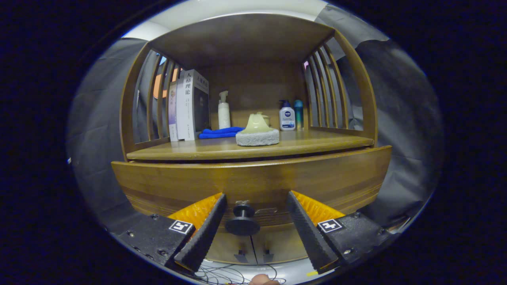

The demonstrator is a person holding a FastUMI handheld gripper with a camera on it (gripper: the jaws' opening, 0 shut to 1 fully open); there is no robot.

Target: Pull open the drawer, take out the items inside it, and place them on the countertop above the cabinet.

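Jaws of our gripper [253,206] are standing wide apart, and we are holding them level with the drawer [253,186], whose single dark knob [243,219] is sitting between them, nearer the left one and touched by neither. We are seeing the drawer front slightly out from the cabinet. On the counter [317,143] above we are counting one scrubbing pad [257,132], one blue cloth [220,132], two upright books [190,105] and three bottles [287,115].
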